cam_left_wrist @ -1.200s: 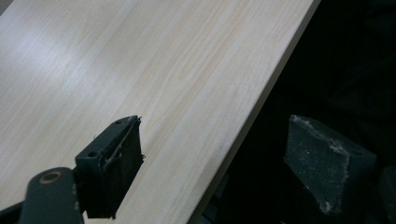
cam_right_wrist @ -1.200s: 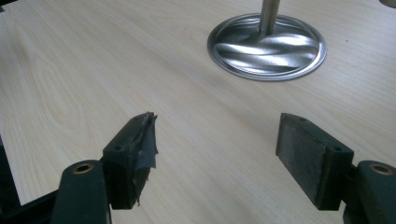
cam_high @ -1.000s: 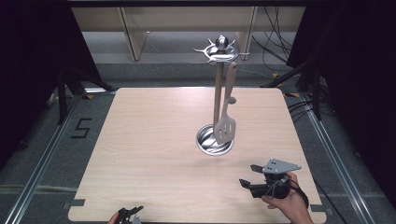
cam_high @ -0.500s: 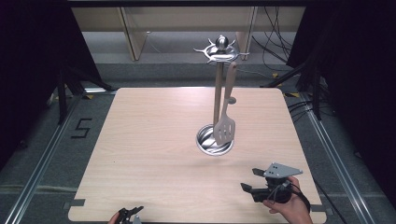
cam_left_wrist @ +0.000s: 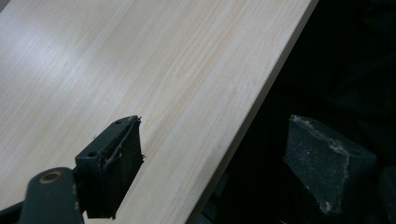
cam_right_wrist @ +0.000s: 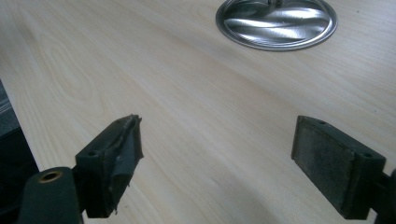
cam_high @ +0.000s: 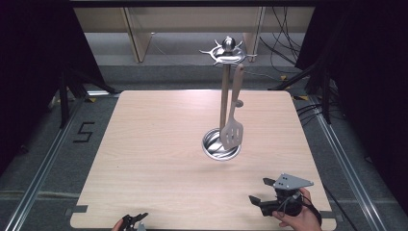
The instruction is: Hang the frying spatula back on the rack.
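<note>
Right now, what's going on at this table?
A person holds a gripper in each hand at the near edge of a wooden table. The right gripper is empty and its jaws have just been opening; they stand wide and face the round metal base of a utensil stand in the middle of the table. A slotted spatula hangs from the stand's top ring. The left gripper sits at the table's edge, open and holding nothing.
</note>
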{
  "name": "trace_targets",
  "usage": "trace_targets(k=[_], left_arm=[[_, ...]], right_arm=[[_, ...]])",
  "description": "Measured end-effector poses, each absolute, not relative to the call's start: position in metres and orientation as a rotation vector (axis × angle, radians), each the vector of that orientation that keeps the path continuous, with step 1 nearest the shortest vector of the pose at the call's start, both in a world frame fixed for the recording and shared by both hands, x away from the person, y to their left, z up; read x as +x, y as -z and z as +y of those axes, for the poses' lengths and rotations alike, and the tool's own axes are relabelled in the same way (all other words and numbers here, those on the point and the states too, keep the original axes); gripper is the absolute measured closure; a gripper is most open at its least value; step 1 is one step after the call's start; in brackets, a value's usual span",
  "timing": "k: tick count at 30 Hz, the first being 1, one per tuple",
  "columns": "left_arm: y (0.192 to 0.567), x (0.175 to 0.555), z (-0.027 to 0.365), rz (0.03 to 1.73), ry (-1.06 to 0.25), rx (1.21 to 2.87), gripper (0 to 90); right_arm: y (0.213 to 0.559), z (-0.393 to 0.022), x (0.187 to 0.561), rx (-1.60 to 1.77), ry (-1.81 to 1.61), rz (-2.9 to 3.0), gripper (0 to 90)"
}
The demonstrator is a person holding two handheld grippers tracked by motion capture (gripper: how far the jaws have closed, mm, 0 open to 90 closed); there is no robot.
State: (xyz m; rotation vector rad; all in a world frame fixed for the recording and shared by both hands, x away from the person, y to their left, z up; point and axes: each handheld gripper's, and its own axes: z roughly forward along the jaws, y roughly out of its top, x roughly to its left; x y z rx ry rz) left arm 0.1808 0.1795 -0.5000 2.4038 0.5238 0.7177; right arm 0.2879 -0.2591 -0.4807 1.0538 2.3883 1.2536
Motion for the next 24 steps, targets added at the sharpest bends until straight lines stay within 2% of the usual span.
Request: trace_targets(k=[14, 15, 19, 24], left_arm=[[0.501, 0.182, 0.181, 0.533, -0.714, 2.405, 18.0], [0.499, 0.182, 0.182, 0.522, -0.679, 2.421, 18.0], [0.499, 0.181, 0.181, 0.534, -0.723, 2.406, 18.0], [0.5, 0.181, 0.181, 0.535, -0.714, 2.405, 18.0]], right_arm=[[0.485, -0.258, 0.277, 1.019, -1.242, 2.414, 16.4], [0.485, -0.259, 0.278, 1.004, -1.249, 2.422, 16.4], [0.485, -0.259, 0.275, 1.003, -1.246, 2.418, 16.5], [0.486, -0.259, 0.273, 0.987, -1.244, 2.411, 16.5]])
